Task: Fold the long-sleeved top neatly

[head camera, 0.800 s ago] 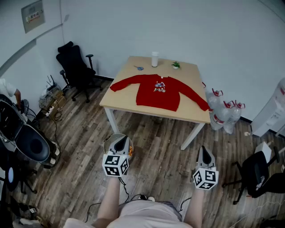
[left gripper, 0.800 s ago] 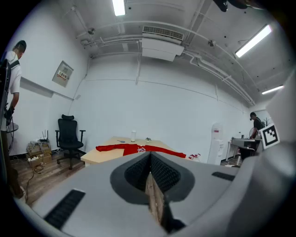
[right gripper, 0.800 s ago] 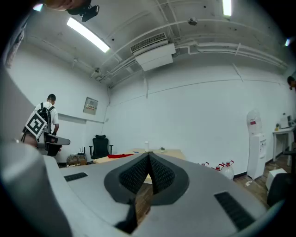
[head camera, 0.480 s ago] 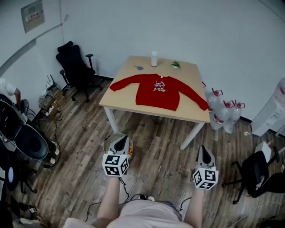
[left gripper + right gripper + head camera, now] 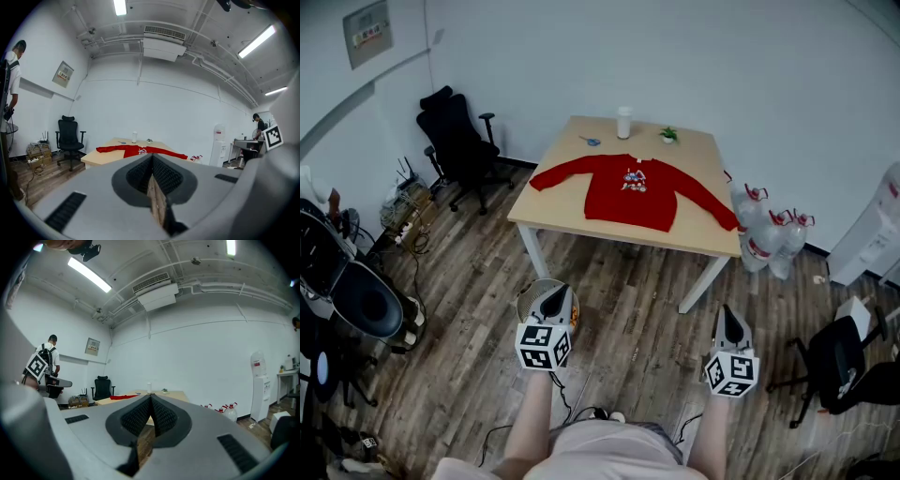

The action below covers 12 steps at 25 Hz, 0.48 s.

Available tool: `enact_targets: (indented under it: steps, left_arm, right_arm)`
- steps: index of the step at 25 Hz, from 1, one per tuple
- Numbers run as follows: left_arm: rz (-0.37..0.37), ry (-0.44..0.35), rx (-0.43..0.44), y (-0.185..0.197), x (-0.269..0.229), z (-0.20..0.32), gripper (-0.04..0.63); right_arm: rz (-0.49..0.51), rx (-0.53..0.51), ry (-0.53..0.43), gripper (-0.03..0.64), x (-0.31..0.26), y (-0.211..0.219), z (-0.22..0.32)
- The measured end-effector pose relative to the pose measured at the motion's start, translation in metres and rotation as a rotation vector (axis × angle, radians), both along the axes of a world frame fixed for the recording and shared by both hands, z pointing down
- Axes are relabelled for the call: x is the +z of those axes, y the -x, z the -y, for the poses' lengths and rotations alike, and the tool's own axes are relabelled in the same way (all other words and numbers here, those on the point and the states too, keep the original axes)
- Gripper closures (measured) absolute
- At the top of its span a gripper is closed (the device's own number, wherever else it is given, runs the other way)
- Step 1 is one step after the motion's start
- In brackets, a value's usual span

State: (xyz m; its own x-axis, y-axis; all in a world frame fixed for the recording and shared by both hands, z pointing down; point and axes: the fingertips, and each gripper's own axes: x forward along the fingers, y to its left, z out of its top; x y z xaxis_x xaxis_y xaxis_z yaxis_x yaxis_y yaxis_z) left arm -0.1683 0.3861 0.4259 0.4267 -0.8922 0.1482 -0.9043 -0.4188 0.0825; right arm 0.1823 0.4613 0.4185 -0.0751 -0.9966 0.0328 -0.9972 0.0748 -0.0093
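Observation:
A red long-sleeved top (image 5: 631,191) with a small print on the chest lies spread flat on a light wooden table (image 5: 554,218), both sleeves stretched out sideways. In the left gripper view the top (image 5: 140,150) shows far ahead. My left gripper (image 5: 553,303) and right gripper (image 5: 728,324) are held well short of the table, above the wooden floor, both shut with nothing between the jaws. In the right gripper view the jaws meet at the tip of the right gripper (image 5: 151,397), and a strip of the red top (image 5: 123,397) lies beyond.
On the table's far edge stand a white cup (image 5: 624,123), a small green plant (image 5: 668,135) and a small blue item (image 5: 593,142). A black office chair (image 5: 457,147) is left of the table, water bottles (image 5: 766,234) right of it. A round bin (image 5: 533,298) sits by my left gripper.

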Motion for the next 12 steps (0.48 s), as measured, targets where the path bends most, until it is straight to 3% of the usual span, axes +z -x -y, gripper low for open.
enact_targets:
  steps: [12]
  left_arm:
    - [-0.005,0.007,0.002,0.0021,0.0067,-0.0027,0.592]
  right_arm:
    - [0.030,-0.018,0.000,0.609,0.0038,0.0058,-0.0009]
